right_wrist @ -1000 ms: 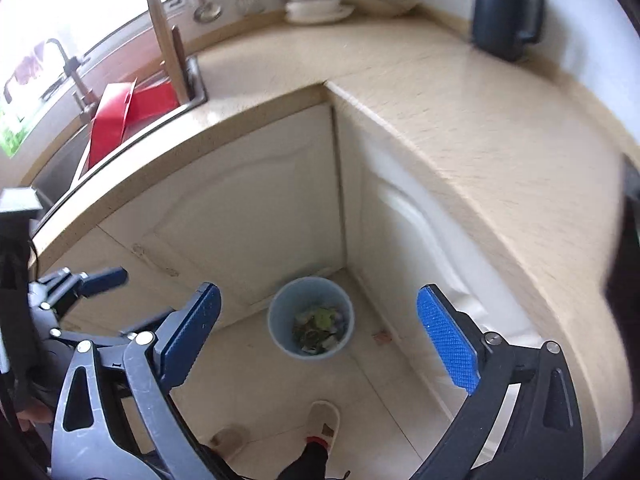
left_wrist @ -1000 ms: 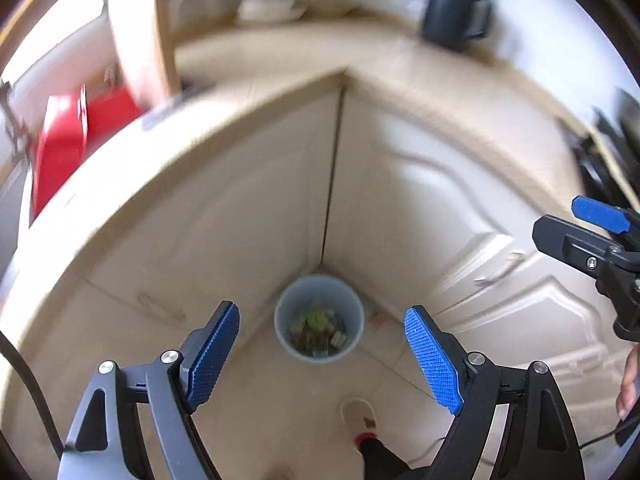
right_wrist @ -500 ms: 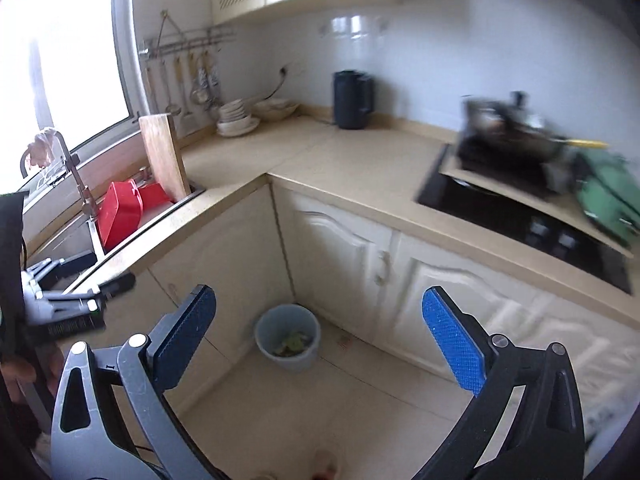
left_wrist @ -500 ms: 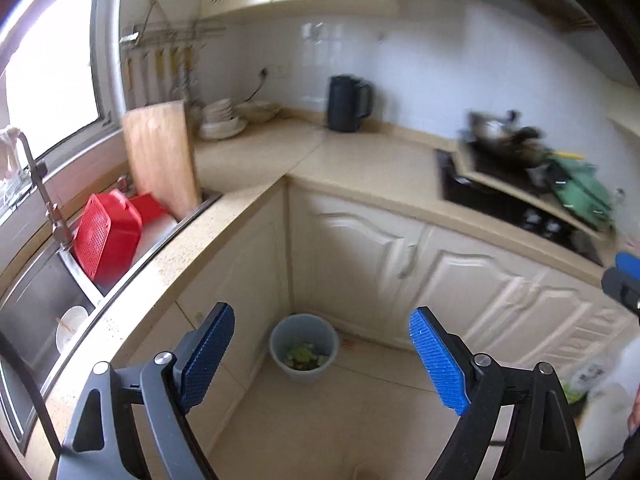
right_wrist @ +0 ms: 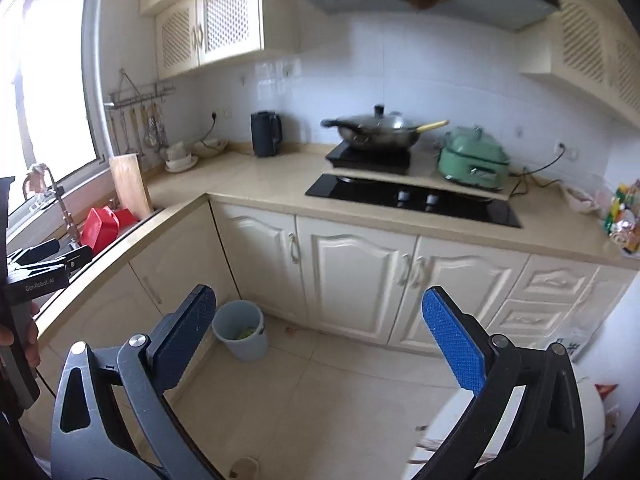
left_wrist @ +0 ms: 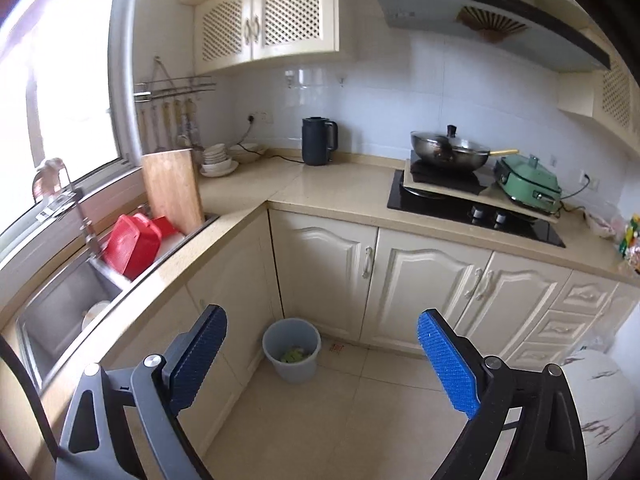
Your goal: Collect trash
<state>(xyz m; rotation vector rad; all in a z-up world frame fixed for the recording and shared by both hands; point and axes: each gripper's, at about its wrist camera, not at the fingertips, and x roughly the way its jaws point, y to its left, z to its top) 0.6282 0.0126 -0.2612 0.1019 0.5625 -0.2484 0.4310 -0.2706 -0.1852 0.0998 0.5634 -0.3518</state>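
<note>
Below, in the corner where the cabinet runs meet: light-blue trash bin point(left_wrist: 291, 354) on the tiled floor, greenish scraps inside, small reddish scrap point(left_wrist: 338, 348) on the tile just beside it. Nearer the lens, left gripper point(left_wrist: 322, 360) and right gripper point(right_wrist: 320, 346), both spread wide and holding nothing, raised well away from bin and counter point(left_wrist: 340, 188). Farther out: black kettle point(left_wrist: 318, 141), lidded wok point(left_wrist: 450, 150), green electric pot point(left_wrist: 527, 182), colourful packets point(right_wrist: 624, 220) at the counter's far end. Apparently a search between pickups; next, probably a reach toward the floor scrap or the packets, then a closing pinch.
</note>
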